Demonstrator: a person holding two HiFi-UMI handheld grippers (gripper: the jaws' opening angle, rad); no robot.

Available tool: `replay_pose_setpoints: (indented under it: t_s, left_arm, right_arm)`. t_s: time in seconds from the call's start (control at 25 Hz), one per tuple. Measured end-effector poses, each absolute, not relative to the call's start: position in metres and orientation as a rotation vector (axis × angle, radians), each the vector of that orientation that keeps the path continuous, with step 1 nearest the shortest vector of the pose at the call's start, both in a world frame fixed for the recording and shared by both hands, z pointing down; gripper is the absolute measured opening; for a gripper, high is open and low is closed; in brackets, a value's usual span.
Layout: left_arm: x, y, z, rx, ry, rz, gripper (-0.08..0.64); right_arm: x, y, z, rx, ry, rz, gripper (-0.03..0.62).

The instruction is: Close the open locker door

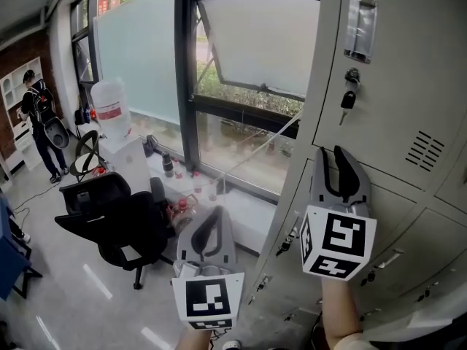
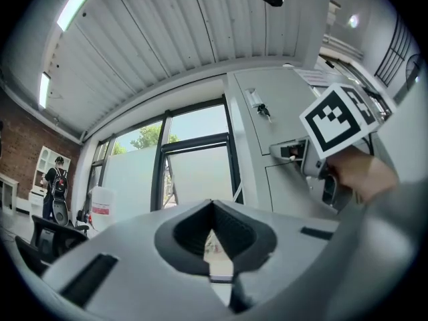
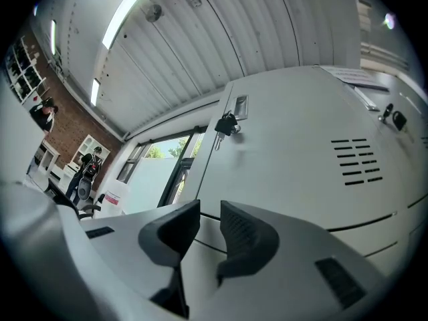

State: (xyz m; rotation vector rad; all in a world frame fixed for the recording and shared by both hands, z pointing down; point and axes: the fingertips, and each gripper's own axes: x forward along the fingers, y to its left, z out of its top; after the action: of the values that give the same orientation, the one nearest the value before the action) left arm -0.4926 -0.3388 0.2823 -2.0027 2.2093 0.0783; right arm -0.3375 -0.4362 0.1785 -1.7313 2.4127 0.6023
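The grey locker door point(image 1: 387, 86), with its key point(image 1: 348, 99) hanging near the left edge of the locker bank, faced the person in the top row; how far ajar it stood could not be told. The right gripper point(image 1: 337, 156) pointed at the door's lower part, jaws a little apart with nothing between them. The left gripper point(image 1: 211, 223) hung lower, before the window point(image 1: 248, 42), jaws together and empty. Closing it well probably called for a flat push near the key edge, away from the hinge, held steady until the latch seated.
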Motion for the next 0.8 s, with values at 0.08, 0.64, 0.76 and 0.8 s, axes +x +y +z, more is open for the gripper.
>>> replay_pose_setpoints:
  t_s: [0.08, 0.64, 0.76, 0.8]
  left_arm:
    - [-0.490, -0.342, 0.284, -2.024, 2.189, 0.078, 0.002]
    - [-0.488, -0.339, 0.299, -2.097, 2.141, 0.059, 0.002]
    - [-0.484, -0.334, 0.304, -2.117, 2.135, 0.048, 0.002]
    - [-0.484, -0.332, 0.306, -2.122, 2.139, 0.047, 0.002]
  right_arm:
    - [-0.337, -0.436, 0.178, -1.725, 2.413, 0.573, 0.097]
    - [-0.338, -0.405, 0.210, -1.713, 2.413, 0.537, 0.086]
    - [-0.338, -0.395, 0.228, -1.698, 2.438, 0.483, 0.086]
    - [-0.338, -0.392, 0.235, -1.693, 2.447, 0.466, 0.086]
